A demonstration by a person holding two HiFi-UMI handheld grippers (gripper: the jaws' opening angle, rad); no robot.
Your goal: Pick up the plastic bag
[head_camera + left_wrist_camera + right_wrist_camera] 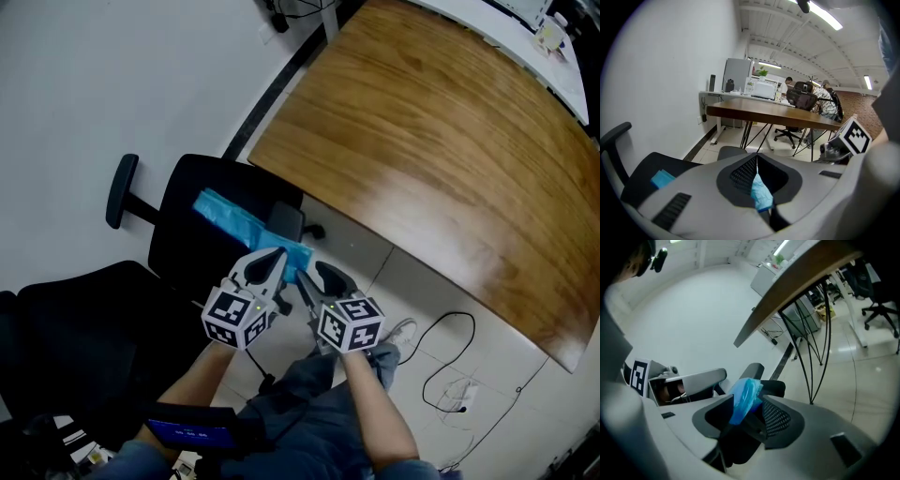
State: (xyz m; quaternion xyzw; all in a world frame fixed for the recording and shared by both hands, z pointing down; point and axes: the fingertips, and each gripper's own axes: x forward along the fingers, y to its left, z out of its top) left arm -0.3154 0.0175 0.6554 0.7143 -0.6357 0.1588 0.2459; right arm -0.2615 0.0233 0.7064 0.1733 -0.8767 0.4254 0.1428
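L gripper (276,261) clamped on plastic bag (231,217) over chair (183,246); R gripper (315,278) jaws apart (bag between); desk (422,141) crowds chair.

Black office chair (178,255) parked close to the white wall (112,84), and its armrest (122,190) pokes out on the left. A second dark seat (75,328) fills the lower left corner. Up and to the right, the big wooden bench (441,159) sweeps across with a curved edge, thin black legs (828,333) splayed under it. On the tiles (394,281) by its near end, a black cable (441,328) loops round to a white plug (459,394). Down the room stands a grey cabinet (737,75). Beside it is a white microwave (764,89) with a green plant (762,72) above. A person (824,101) sits at the far side under ceiling strip lights (825,14).
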